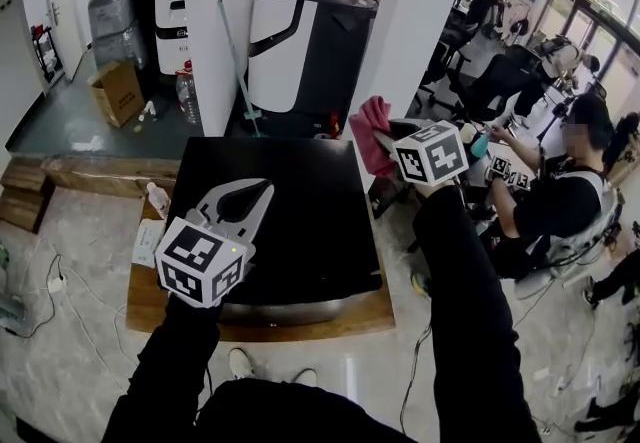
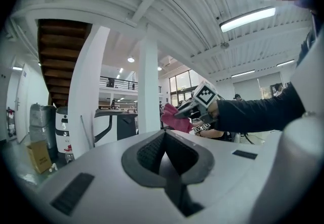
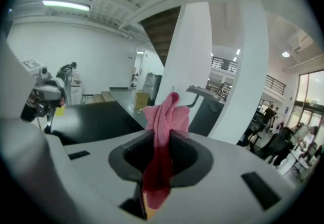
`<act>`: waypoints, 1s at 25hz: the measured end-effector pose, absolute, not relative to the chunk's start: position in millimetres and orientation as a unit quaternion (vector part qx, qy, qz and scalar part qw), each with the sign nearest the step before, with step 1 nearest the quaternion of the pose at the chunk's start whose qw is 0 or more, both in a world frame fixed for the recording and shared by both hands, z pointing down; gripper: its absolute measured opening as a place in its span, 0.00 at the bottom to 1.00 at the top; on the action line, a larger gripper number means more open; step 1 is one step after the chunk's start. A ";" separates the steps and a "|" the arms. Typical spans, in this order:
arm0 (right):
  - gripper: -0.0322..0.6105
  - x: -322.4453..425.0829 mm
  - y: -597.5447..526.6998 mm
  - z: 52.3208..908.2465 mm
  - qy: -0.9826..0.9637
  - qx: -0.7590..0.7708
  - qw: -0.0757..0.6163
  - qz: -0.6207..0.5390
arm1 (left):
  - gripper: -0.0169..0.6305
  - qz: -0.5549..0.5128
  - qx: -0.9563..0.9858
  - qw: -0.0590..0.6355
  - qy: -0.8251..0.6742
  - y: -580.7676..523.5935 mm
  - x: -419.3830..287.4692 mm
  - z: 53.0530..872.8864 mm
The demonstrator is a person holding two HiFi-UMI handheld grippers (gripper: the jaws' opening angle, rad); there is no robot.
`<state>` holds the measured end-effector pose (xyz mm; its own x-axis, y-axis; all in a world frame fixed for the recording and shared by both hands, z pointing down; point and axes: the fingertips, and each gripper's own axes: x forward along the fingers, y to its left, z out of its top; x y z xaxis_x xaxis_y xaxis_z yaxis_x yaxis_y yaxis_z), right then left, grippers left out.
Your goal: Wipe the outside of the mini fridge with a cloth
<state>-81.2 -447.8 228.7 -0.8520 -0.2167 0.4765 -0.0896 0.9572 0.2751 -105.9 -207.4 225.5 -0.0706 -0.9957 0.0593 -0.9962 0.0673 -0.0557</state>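
The mini fridge is a black box seen from above, standing on a low wooden platform. My left gripper hovers over the fridge's left top with its jaws shut and nothing between them. My right gripper is off the fridge's far right corner, shut on a pink cloth. In the right gripper view the cloth bunches upward out of the jaws, with the fridge top to the left below it. The left gripper view shows the right gripper and cloth ahead.
The wooden platform borders the fridge; a small bottle lies at its left. White pillars and a large black-and-white machine stand behind. A cardboard box sits far left. A seated person is at the right; cables trail over the floor.
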 end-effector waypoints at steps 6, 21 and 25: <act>0.19 -82.2 -317.0 190.3 -0.976 -0.038 0.192 -0.094 | 0.04 0.039 0.631 -0.017 -0.774 -150.5 -107.8 217.5; 0.19 -171.3 -45.6 304.5 -0.935 -0.174 0.297 -0.092 | 0.04 0.027 0.590 0.020 -0.806 11.6 -167.8 259.5; 0.19 -190.0 -18.4 339.1 -0.918 -0.173 0.336 -0.120 | 0.03 0.023 0.601 0.033 -0.798 30.5 -174.5 271.2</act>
